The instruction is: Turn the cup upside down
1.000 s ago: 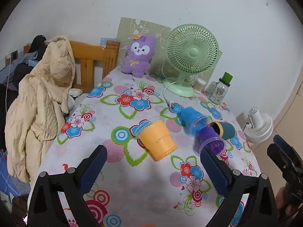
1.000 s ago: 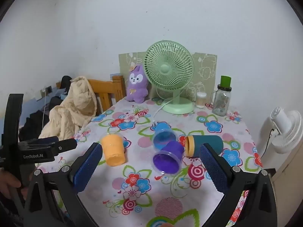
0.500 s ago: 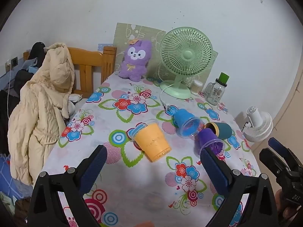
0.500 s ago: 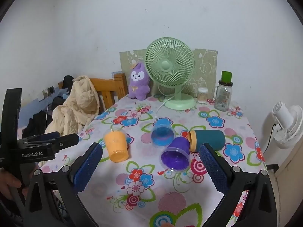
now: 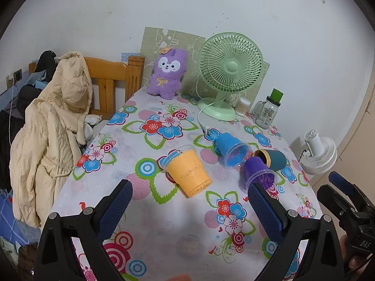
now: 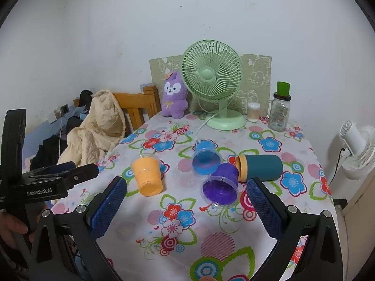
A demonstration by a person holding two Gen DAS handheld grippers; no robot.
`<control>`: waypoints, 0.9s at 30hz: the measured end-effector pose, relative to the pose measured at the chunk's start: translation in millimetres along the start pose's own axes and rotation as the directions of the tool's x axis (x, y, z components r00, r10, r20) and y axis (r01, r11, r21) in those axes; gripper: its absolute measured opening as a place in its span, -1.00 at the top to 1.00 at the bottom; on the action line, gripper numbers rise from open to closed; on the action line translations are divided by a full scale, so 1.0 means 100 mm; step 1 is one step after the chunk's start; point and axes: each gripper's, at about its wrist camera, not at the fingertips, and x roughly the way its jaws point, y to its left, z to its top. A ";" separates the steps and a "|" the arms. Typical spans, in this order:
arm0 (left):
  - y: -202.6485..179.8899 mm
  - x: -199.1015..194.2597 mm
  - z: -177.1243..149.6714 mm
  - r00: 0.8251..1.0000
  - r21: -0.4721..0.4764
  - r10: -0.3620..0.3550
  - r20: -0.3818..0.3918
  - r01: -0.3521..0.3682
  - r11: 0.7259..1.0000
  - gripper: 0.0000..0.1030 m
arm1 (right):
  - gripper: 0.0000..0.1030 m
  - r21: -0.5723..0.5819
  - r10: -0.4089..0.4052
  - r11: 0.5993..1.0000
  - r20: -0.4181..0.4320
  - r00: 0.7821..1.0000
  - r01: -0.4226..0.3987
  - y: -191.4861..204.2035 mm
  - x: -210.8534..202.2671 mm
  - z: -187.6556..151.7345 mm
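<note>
Several cups lie on their sides on the floral tablecloth [image 5: 164, 229]: an orange cup [image 5: 188, 172] [image 6: 147, 175], a blue cup [image 5: 230, 149] [image 6: 206, 159], a purple cup [image 5: 257, 172] [image 6: 221, 186] and a teal cup with a tan rim [image 5: 273, 159] [image 6: 260, 167]. My left gripper [image 5: 189, 201] is open and empty, just short of the orange cup. My right gripper [image 6: 186, 199] is open and empty, in front of the purple cup.
A green desk fan [image 5: 228, 75], a purple plush toy [image 5: 167, 77], a glass jar with a green lid [image 5: 268, 110] and a small container [image 5: 242, 106] stand at the back. A chair with a beige coat [image 5: 51, 126] is left; a white fan [image 5: 317, 152] right.
Both grippers have drawn back and risen a little, so the cups sit slightly farther away. The cups have not moved.
</note>
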 end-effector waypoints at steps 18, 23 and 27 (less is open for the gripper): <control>0.06 0.00 -0.06 1.000 -0.005 0.000 -0.006 0.000 1.000 -0.95 | -1.00 -0.008 0.009 1.000 -0.013 1.000 -0.009 0.05 0.04 -0.01; 0.09 0.02 -0.06 1.000 -0.014 0.002 -0.016 -0.002 1.000 -0.95 | -1.00 -0.008 0.019 1.000 -0.027 0.999 -0.019 0.06 0.09 -0.03; 0.11 0.06 -0.07 1.000 -0.021 0.006 -0.027 -0.007 1.000 -0.95 | -1.00 -0.016 0.028 0.999 -0.046 0.999 -0.029 0.09 0.17 -0.05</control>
